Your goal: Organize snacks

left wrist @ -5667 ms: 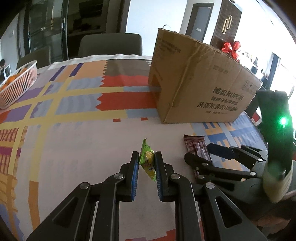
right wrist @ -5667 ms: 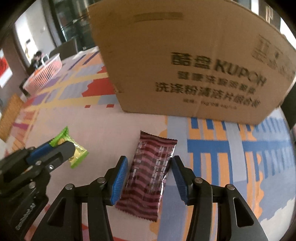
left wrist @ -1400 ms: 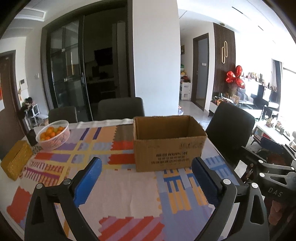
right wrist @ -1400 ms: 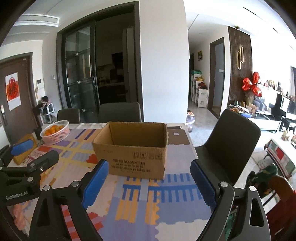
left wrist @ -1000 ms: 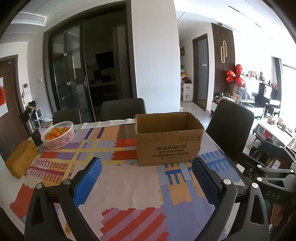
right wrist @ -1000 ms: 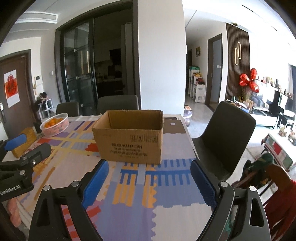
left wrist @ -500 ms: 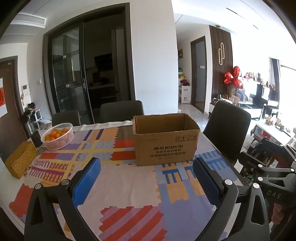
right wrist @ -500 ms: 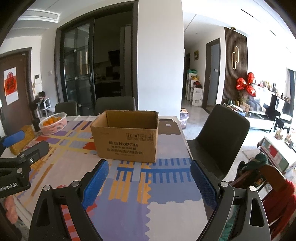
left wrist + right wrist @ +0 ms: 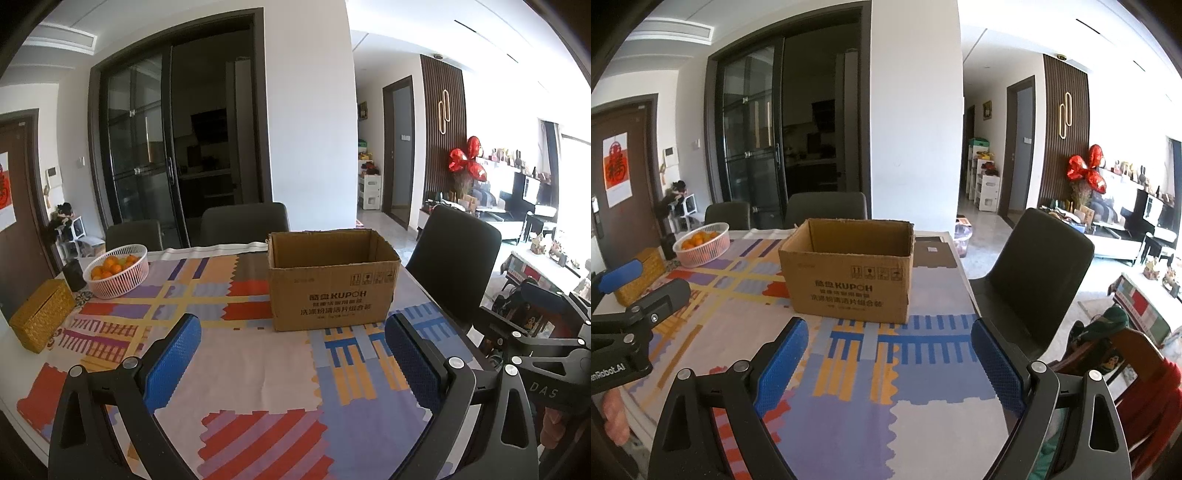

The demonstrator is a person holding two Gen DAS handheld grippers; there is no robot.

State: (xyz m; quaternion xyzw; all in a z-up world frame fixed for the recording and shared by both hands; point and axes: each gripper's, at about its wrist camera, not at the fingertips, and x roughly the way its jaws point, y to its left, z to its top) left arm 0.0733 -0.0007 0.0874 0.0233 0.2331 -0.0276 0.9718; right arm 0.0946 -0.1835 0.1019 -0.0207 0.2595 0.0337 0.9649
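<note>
An open brown cardboard box [image 9: 332, 288] printed KUPOH stands on the patterned tablecloth [image 9: 258, 362]; it also shows in the right wrist view [image 9: 849, 277]. Its inside is hidden from both views. No snack packet shows on the cloth. My left gripper [image 9: 293, 354] is wide open and empty, held back from the box above the table's near part. My right gripper [image 9: 886, 354] is also wide open and empty, beside the left one, whose body [image 9: 631, 314] shows at the left edge of the right wrist view.
A white basket of oranges [image 9: 116, 269] and a woven yellow box [image 9: 40, 314] sit at the table's far left. Dark chairs stand behind the table [image 9: 243, 221] and at its right side [image 9: 454, 254].
Since 5.7 s ago both grippers let go of the green and the maroon snack packets and pulled far back from the box. Over the last second both views barely shift.
</note>
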